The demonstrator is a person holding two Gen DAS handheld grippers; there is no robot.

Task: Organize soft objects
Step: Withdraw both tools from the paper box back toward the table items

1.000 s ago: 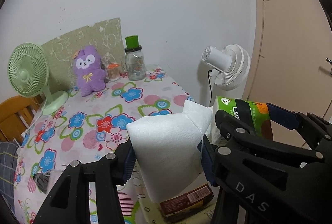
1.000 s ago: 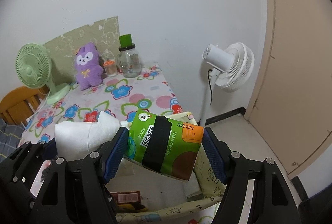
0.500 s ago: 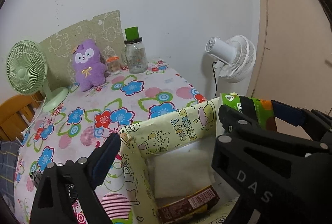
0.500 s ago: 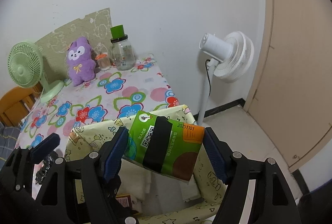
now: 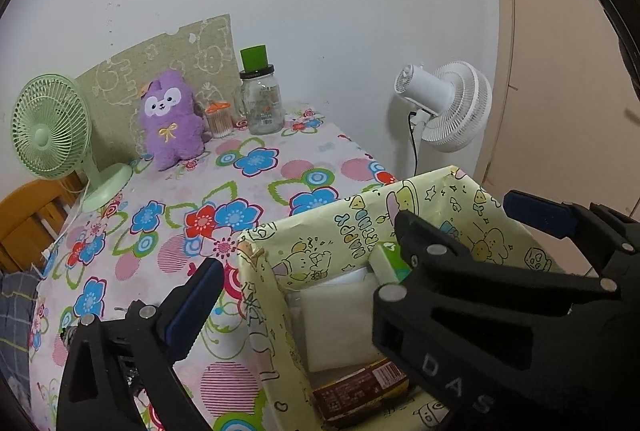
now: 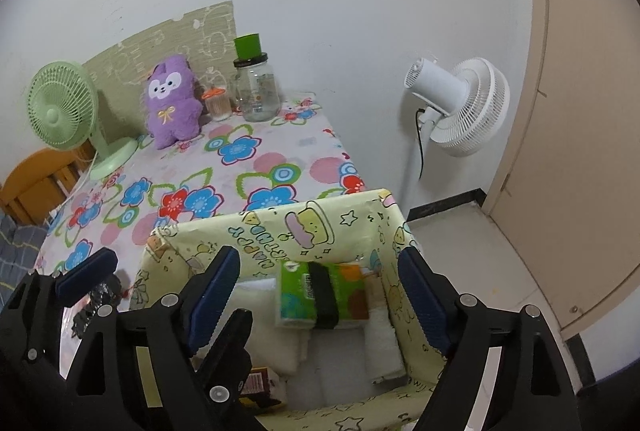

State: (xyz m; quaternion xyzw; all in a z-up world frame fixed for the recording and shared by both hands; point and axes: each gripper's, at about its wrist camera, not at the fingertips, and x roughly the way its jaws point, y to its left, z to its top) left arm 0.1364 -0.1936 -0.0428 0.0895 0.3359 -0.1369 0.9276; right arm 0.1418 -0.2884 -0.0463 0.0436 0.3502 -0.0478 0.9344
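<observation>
Glossy tissue pack (image 6: 322,295), fuzzy plush (image 6: 173,102)

A home room: floral-clothed desk (image 6: 256,167) at centre, purple plush toy (image 6: 172,99) upper left, white standing fan (image 6: 460,107) at right.

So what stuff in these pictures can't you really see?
- Brown packet in the yellow box: left wrist view, print too small.
- Dark thing on the table: right wrist view, behind the left gripper.
- Green tissue pack: left wrist view, mostly behind the right gripper.
</observation>
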